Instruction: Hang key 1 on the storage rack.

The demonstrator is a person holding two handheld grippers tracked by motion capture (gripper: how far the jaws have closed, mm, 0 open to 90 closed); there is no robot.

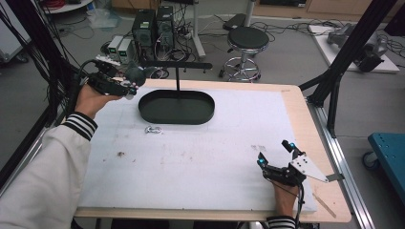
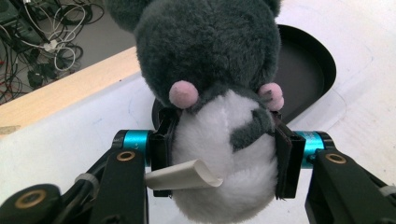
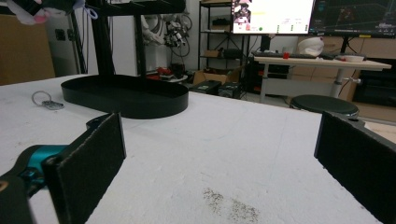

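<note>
Black oval tray (image 1: 157,116) on table; key ring (image 1: 153,129) nearby.

Open white mat (image 1: 200,162) between grippers; only tray (image 1: 175,107) with upright stand (image 1: 177,76) and small ring (image 1: 153,129) obstructing far left.

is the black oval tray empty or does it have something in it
Empty. The black oval metal tray shows a bare floor in the high view, apart from its stand's post; the grey and white plush mouse is held beside it.

We hold the left gripper (image 1: 125,85) raised at the far left, its jaws partly closed and pressing from both sides, the striped-cuffed sleeve (image 1: 79,125) stretched forward. Our right gripper (image 1: 275,153) sits low at the near right, jaws spread wide apart with nothing between them.
</note>
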